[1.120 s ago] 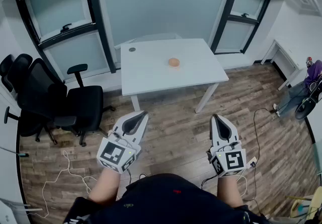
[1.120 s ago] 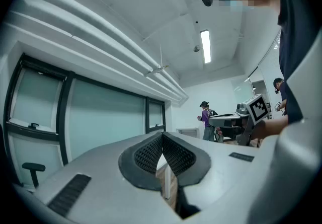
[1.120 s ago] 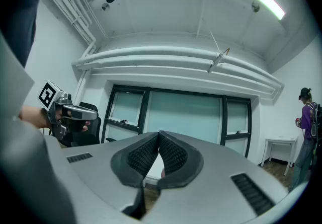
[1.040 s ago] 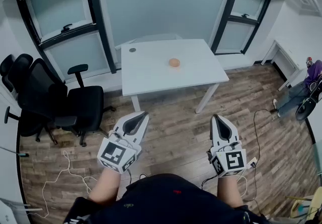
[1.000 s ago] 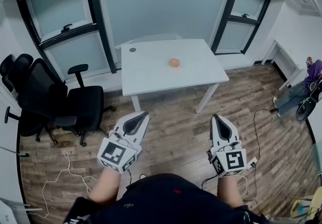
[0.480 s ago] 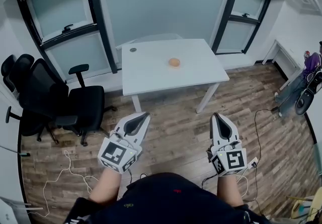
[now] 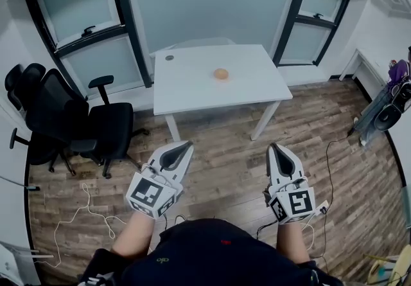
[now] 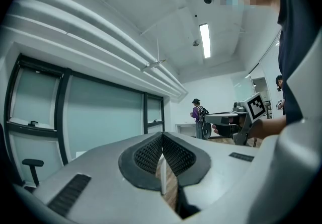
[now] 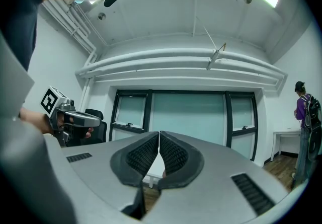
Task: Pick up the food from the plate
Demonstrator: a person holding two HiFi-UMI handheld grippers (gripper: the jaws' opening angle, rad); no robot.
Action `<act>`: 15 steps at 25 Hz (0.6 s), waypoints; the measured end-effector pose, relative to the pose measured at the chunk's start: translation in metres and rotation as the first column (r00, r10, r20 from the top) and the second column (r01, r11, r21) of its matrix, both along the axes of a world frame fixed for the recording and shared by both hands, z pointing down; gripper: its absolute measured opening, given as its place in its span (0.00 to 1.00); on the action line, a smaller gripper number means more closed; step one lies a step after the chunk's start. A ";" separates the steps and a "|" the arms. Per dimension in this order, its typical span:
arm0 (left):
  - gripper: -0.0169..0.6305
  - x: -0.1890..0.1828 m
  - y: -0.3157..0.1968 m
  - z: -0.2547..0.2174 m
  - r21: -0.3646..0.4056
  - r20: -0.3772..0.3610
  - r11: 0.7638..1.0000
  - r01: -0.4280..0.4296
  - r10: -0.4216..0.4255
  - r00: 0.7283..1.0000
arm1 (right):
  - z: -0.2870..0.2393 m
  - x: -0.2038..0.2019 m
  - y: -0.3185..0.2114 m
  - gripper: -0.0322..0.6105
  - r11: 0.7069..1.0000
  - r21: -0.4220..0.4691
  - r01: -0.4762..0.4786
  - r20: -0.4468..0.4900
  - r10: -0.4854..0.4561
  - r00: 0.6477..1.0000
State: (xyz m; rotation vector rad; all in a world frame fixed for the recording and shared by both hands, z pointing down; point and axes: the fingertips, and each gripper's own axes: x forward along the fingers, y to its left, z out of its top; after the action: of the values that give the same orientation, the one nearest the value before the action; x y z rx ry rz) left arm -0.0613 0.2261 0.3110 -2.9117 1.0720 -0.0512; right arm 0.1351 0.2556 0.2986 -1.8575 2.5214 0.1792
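A small round orange piece of food (image 7: pixel 221 74) lies far ahead on a white table (image 7: pixel 192 89); I cannot make out a plate under it. Both grippers hover low over the wooden floor, well short of the table. My left gripper (image 7: pixel 185 144) is shut with nothing in it, its ribbed pads meeting in the left gripper view (image 8: pixel 162 135). My right gripper (image 7: pixel 275 146) is also shut and empty, with its pads together in the right gripper view (image 9: pixel 159 133). Each gripper view looks up toward the ceiling and windows.
Black office chairs (image 7: pixel 70 121) stand left of the table. A small dark disc (image 7: pixel 169 58) sits at the table's far left corner. Cables (image 7: pixel 83 211) trail over the floor on both sides. A person (image 7: pixel 395 85) stands at the far right, and tall windows line the back wall.
The head view has shifted slightly, so the table and food sit a little higher in the frame. Both grippers hold the same pose and stay shut.
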 end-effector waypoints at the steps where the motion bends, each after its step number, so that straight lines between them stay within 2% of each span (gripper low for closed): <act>1: 0.06 0.006 0.002 0.001 -0.004 0.000 1.000 0.004 -0.004 1.000 | 0.002 0.006 0.001 0.09 1.000 -0.004 0.006 0.000 -0.006 1.000; 10: 0.06 0.071 0.020 0.018 -0.023 0.013 0.999 0.036 -0.036 0.999 | 0.032 0.069 0.014 0.09 0.997 -0.048 0.056 0.015 -0.055 0.998; 15: 0.06 0.089 0.023 0.020 -0.027 0.040 0.999 0.041 -0.040 0.998 | 0.045 0.088 0.014 0.09 0.996 -0.069 0.057 0.045 -0.054 0.997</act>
State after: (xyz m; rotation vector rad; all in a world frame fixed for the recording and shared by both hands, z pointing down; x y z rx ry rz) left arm 0.0277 0.2492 0.3313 -2.8999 1.1336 -0.1258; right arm 0.2229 0.2693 0.3438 -1.7909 2.5795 0.0495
